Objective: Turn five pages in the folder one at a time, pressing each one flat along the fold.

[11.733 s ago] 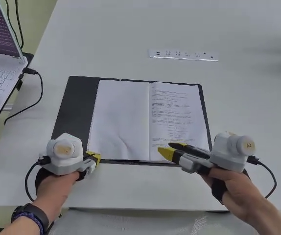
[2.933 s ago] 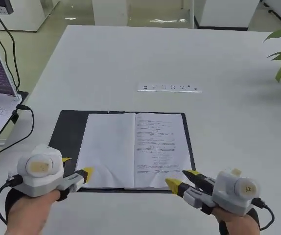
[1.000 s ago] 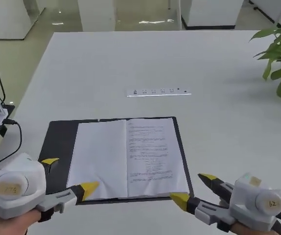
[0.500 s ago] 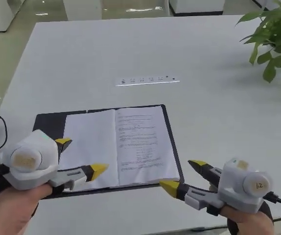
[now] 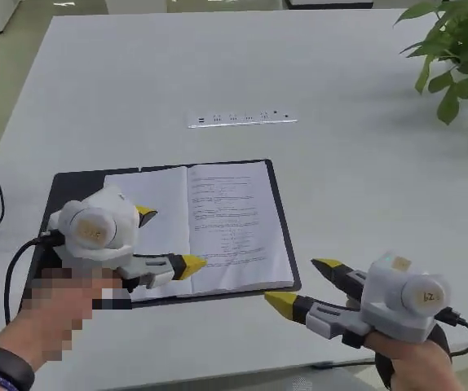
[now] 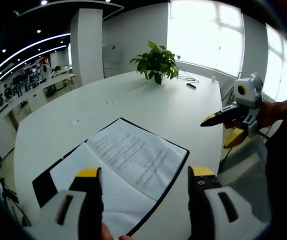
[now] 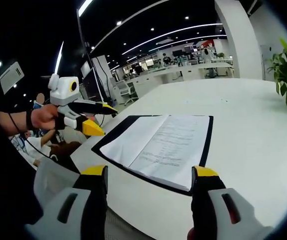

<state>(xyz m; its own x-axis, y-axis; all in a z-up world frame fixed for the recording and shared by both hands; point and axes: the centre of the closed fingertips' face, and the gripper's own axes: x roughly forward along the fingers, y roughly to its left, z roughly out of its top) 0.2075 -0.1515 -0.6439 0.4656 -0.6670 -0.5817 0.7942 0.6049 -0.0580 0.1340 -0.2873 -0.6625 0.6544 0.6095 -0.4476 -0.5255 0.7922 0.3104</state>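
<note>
Black folder (image 5: 75, 189) lies open on the table (image 5: 364, 163), fold pointing away. Open, empty right gripper (image 5: 303, 283) sits nearest the printed page (image 5: 234, 228); open left gripper (image 5: 169, 240) hangs over the blank page (image 5: 159, 191).

- A white table (image 5: 381, 187) is stretching across the head view.
- A long white socket strip (image 5: 242, 120) is lying flat in the middle of the table, well back from its near edge.
- A leafy green plant (image 5: 454, 49) is standing at the table's far right.
- A black cable (image 5: 2, 208) is curling in at the left edge of the head view.
- Bright windows (image 6: 208, 35) are glowing behind the plant in the left gripper view, near a white pillar (image 6: 86, 47).
- Strip lights (image 7: 168, 32) are shining along a dark ceiling in the right gripper view.
</note>
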